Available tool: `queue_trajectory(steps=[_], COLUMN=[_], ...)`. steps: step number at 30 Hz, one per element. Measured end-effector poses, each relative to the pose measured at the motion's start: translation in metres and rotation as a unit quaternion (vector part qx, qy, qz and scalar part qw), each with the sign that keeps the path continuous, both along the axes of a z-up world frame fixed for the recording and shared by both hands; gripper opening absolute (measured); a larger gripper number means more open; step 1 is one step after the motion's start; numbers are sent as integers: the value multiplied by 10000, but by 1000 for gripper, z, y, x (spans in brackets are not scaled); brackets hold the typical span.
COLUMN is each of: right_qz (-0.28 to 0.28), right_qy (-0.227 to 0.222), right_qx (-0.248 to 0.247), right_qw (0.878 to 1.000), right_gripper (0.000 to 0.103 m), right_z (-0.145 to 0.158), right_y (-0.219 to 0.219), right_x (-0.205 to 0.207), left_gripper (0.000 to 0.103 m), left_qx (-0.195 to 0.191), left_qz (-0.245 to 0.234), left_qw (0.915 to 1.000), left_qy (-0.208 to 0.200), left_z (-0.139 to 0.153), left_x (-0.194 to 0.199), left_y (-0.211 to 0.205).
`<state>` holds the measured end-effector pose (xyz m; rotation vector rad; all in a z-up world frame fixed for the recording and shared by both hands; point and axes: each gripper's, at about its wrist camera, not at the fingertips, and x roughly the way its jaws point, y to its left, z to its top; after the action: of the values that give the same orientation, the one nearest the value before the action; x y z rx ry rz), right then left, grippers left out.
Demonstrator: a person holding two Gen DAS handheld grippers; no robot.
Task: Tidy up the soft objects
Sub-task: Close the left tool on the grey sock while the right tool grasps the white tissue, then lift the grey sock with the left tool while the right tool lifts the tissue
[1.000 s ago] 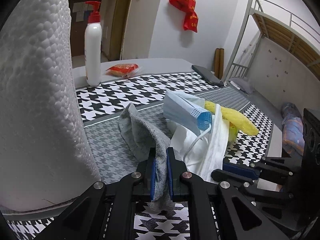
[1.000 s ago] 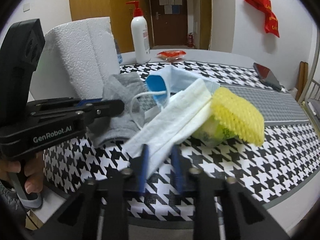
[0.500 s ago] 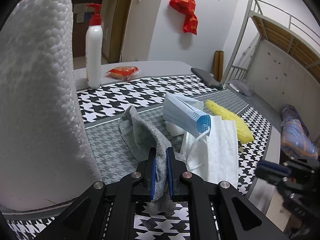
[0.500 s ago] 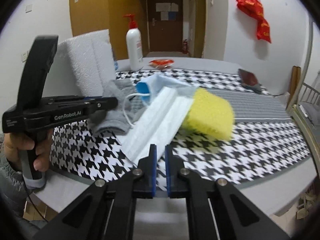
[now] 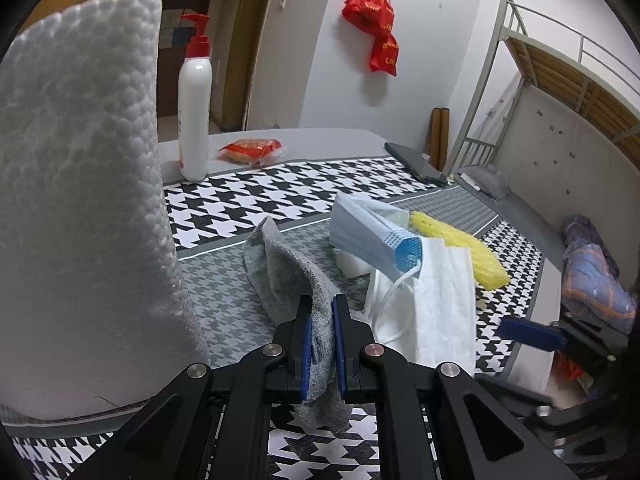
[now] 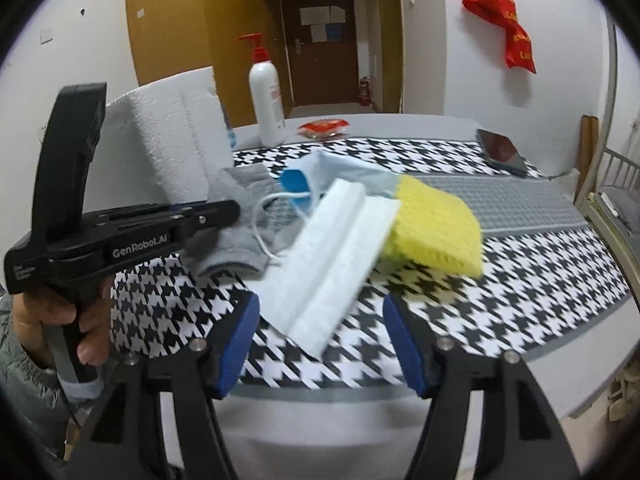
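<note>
The left gripper (image 5: pixel 321 344) is clamped on the grey sock (image 5: pixel 288 272) at lower centre. The right gripper (image 6: pixel 320 340) has just been opening; its jaws stand wide, touching nothing, with the white tissue (image 6: pixel 332 264) lying just beyond them. Mask (image 6: pixel 320 176) and yellow sponge (image 6: pixel 436 228) lie against it on the checked cloth (image 6: pixel 520 280).

Dormitory-style bedroom: a metal bunk bed (image 5: pixel 568 80) beside the cloth-covered counter (image 5: pixel 320 176), wooden doors (image 6: pixel 324 44), red bags (image 5: pixel 376 36) hung on the wall.
</note>
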<state>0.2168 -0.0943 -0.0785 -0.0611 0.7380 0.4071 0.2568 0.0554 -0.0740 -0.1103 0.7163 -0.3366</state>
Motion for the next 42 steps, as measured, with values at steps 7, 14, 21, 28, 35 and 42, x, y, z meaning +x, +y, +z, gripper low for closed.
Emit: queue_trajectory(steps=[7, 14, 21, 28, 35, 42], right_qz=[6, 37, 177, 252, 19, -126], right_qy=[95, 153, 224, 305, 56, -196], right_qx=[-60, -461, -545, -305, -140, 38], right_qw=[9999, 9988, 9981, 9988, 9999, 9997], right_gripper=[69, 63, 34, 12, 12, 12], right_z=[-4, -15, -20, -19, 2, 18], right_y=[7, 18, 23, 14, -19, -46], right_x=[17, 23, 24, 23, 5, -21], left_gripper=[11, 11, 17, 76, 82, 82], left_qx=[-95, -172, -62, -23, 183, 416], left_qz=[81, -30, -35, 125, -69, -194], left_qw=[9992, 9996, 9998, 9998, 9998, 9987], left_qy=[-387, -218, -179, -150, 106, 205], left_z=[14, 12, 10, 8, -3, -11], left_x=[-11, -6, -6, -4, 0, 3], left_y=[5, 3, -2, -1, -13, -24])
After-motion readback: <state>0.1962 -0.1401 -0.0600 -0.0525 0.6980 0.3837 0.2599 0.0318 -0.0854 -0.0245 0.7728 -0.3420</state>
